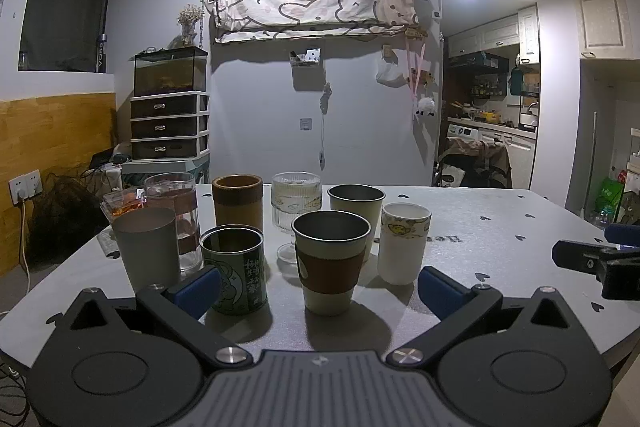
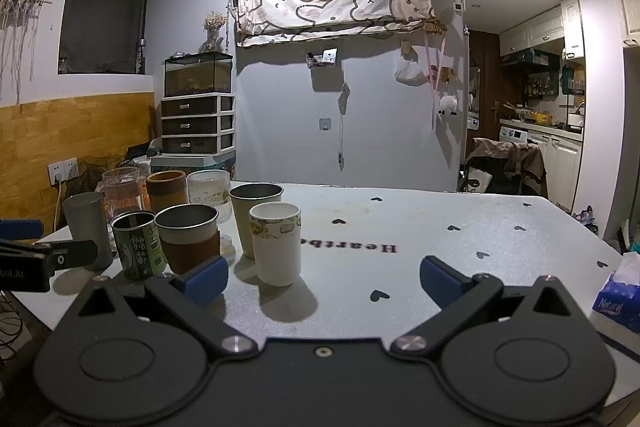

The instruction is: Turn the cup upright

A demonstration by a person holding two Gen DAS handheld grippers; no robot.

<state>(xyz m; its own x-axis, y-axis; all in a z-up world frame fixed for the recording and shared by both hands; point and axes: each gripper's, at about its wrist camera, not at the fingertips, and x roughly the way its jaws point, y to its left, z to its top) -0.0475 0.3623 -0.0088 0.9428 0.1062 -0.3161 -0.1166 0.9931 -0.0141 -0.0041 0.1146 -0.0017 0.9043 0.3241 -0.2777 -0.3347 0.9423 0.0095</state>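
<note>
Both grippers empty, jaws spread wide, held low at the near edge of the table (image 1: 500, 227). Left gripper (image 1: 318, 287) faces the cluster of cups; its blue pads (image 1: 198, 289) flank the green tin (image 1: 236, 271) and the sleeved cup (image 1: 330, 263), touching neither as far as I can tell. Right gripper (image 2: 324, 277) faces mostly bare tabletop, with the white cup (image 2: 276, 245) just inside its left pad. Nearest row in the left view: grey tumbler (image 1: 148, 247), green tin, sleeved cup, white cup (image 1: 402, 243). Behind: clear glass (image 1: 176, 215), bamboo cup (image 1: 237, 203), ribbed glass (image 1: 296, 203), pale metal cup (image 1: 356, 211). Every cup I can see stands mouth up; rims and dark interiors show on all of them. No cup lies on its side or mouth down in either view, so the task looks done, or the target is out of frame; cannot tell which. Tissue box (image 2: 618, 297) at the far right edge of the right view. Judgement for the step: if a cup turns up inverted, approach from the open right side of the table, not through the cluster, grip mid-wall with pads level, lift clear before rotating, set down in the bare area. The cups stand close together, so a wide jaw swung sideways could knock a neighbour. The glasses look the most fragile.
</note>
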